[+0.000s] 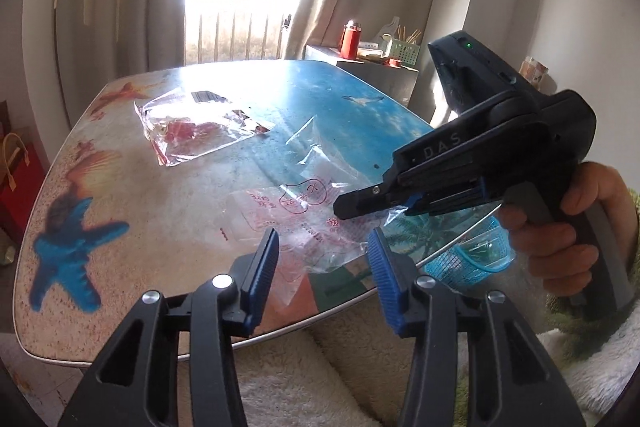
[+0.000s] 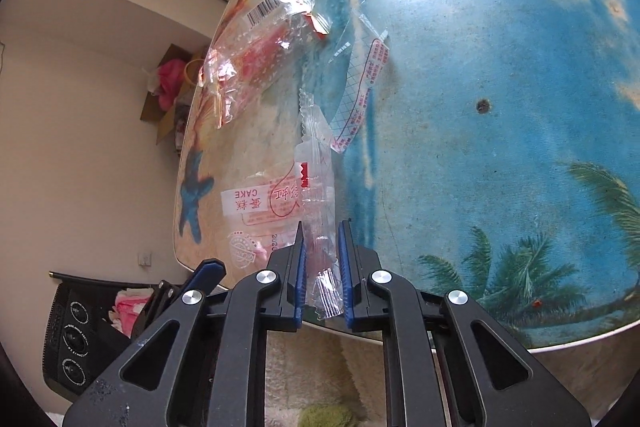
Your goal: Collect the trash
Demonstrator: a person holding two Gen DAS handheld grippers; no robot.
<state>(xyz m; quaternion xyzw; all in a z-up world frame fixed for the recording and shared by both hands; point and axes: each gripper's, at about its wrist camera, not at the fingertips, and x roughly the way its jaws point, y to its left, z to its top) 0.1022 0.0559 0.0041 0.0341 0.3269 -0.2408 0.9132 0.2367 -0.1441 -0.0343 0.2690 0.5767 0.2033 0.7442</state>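
Observation:
A clear cake wrapper [image 2: 280, 203] with red print lies at the near edge of the beach-print table [image 2: 480, 107]; it also shows in the left wrist view [image 1: 308, 219]. My right gripper [image 2: 322, 259] has its blue pads around the wrapper's crumpled near end, with a narrow gap still showing between them. It shows from the side in the left wrist view [image 1: 360, 207]. A second clear wrapper [image 1: 200, 131] with a barcode and red contents lies farther back; it also shows in the right wrist view [image 2: 260, 47]. My left gripper [image 1: 324, 259] is open and empty, just short of the cake wrapper.
A blue mesh basket [image 1: 468, 259] sits below the table's right edge. A side cabinet [image 1: 376, 67] with a red flask and a green basket stands behind the table. A black appliance [image 2: 80, 339] stands on the floor at the left. Fluffy white fabric lies beneath the grippers.

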